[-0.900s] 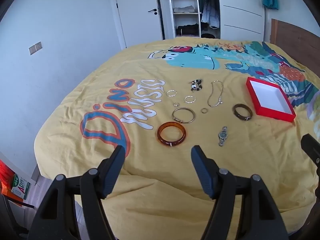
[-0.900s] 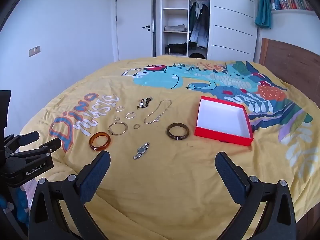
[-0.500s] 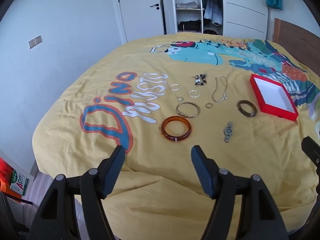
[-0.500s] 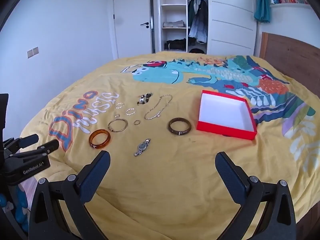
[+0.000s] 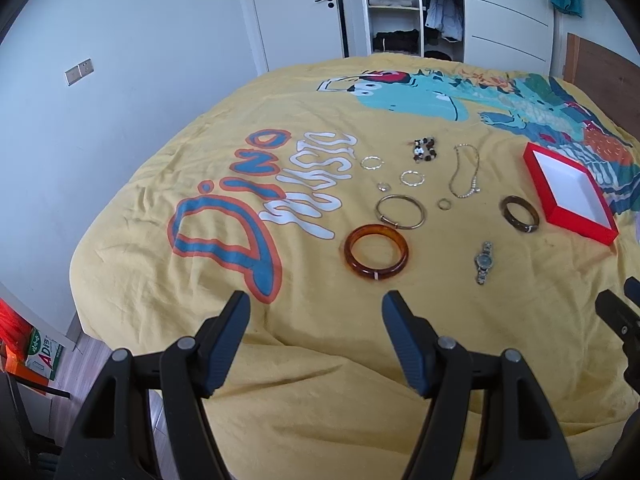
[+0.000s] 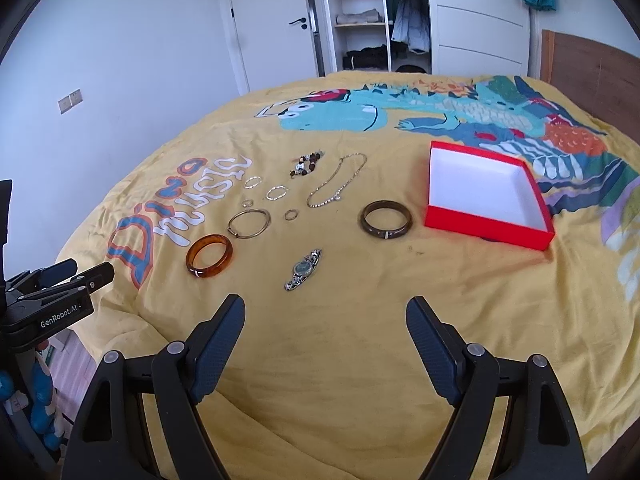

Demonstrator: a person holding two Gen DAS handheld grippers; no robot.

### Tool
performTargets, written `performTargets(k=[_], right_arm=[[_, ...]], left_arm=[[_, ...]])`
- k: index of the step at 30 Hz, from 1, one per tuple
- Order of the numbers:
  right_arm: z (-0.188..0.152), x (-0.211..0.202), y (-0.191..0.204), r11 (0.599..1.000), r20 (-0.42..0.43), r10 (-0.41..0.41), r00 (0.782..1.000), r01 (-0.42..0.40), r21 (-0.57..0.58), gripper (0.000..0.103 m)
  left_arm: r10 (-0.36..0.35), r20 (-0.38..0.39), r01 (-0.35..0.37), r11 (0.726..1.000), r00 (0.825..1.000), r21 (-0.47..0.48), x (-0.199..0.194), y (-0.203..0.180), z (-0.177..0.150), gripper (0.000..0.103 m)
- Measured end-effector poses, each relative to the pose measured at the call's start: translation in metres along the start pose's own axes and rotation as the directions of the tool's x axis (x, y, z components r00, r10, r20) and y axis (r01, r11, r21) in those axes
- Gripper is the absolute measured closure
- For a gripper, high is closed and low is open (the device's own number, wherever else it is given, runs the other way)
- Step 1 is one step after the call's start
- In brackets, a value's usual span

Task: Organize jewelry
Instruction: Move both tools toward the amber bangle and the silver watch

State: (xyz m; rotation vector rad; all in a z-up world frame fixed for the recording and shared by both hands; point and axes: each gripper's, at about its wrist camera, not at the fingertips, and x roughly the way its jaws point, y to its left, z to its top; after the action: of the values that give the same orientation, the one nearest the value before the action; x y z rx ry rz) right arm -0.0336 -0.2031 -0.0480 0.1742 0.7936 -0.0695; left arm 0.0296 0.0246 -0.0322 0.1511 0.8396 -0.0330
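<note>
Jewelry lies spread on a yellow bedspread (image 5: 320, 360): an amber bangle (image 5: 376, 257) (image 6: 209, 255), a thin gold bangle (image 5: 400, 211), a dark brown bangle (image 5: 520, 213) (image 6: 386, 218), a silver watch (image 5: 483, 262) (image 6: 303, 269), a chain necklace (image 5: 464, 176), a beaded piece (image 5: 425, 150) and several small rings. An empty red box (image 5: 570, 198) (image 6: 484, 198) sits to the right. My left gripper (image 5: 316, 312) is open, near the bed's front edge, short of the amber bangle. My right gripper (image 6: 326, 316) is open, short of the watch.
A white wall and door stand at the left and back, with an open wardrobe (image 5: 394, 4) behind the bed. A wooden headboard (image 6: 592, 68) is at the right. A carton and red items (image 5: 40, 354) sit on the floor at the left.
Both grippers have moved forward toward the jewelry. The right gripper's jaws have narrowed somewhat but stay open. The jewelry has not moved.
</note>
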Motion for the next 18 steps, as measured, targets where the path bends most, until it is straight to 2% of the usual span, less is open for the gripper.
performTargets(k=[10, 18], right_arm=[[-0.004, 0.024, -0.003, 1.000, -0.060, 0.024, 0.998, -0.023, 0.008, 0.024], [-0.008, 0.045, -0.005, 0.998, -0.118, 0.062, 0.991, -0.060, 0.022, 0.037]], left_arm=[[-0.038, -0.033, 0.039, 0.999, 0.999, 0.025, 0.019, -0.006, -0.001, 0.036], [-0.034, -0.066, 0.035, 0.999, 0.997, 0.017, 0.035, -0.008, -0.001, 0.036]])
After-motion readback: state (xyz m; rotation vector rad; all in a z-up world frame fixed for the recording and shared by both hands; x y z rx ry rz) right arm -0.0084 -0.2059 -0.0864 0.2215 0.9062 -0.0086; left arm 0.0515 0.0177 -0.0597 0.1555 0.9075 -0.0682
